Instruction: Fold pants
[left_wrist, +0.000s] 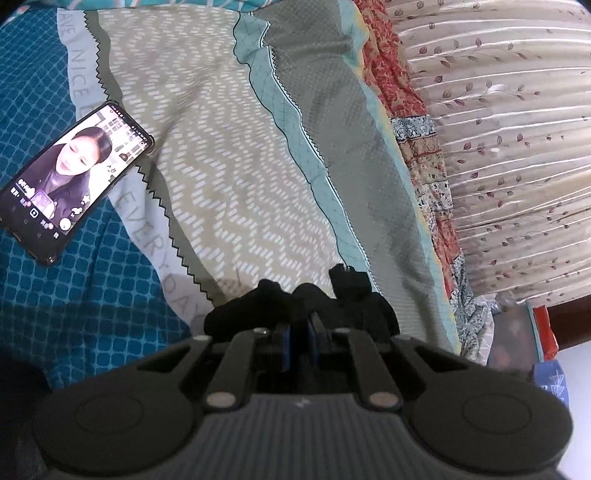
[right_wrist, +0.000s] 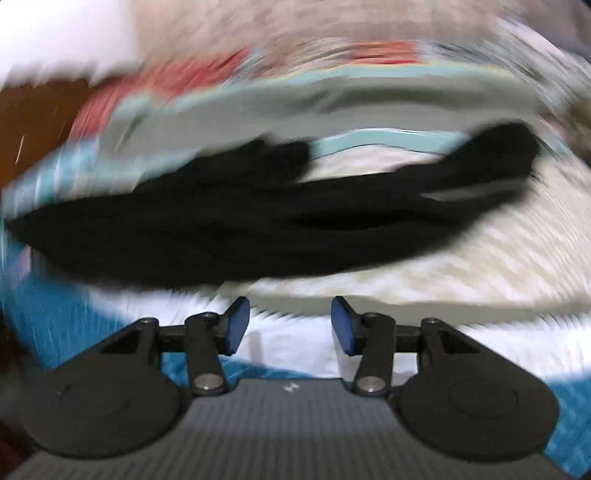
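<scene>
The left gripper (left_wrist: 301, 334) is showing a dark grey ribbed body with a small white mark at its front edge. Two black rounded housings with embossed circles are sitting at its sides, and black link arms with silver rivets are running forward to blue pads (left_wrist: 314, 343). The right gripper (right_wrist: 290, 325) is showing the same build: ribbed grey body, black round housings, riveted black links and bright blue rectangular pads (right_wrist: 236, 325) at its fingertips.

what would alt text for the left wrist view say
The left gripper, shut on bunched black pants, hovers over a patterned bedspread. A lit phone lies to the left; a floral curtain hangs to the right.
</scene>
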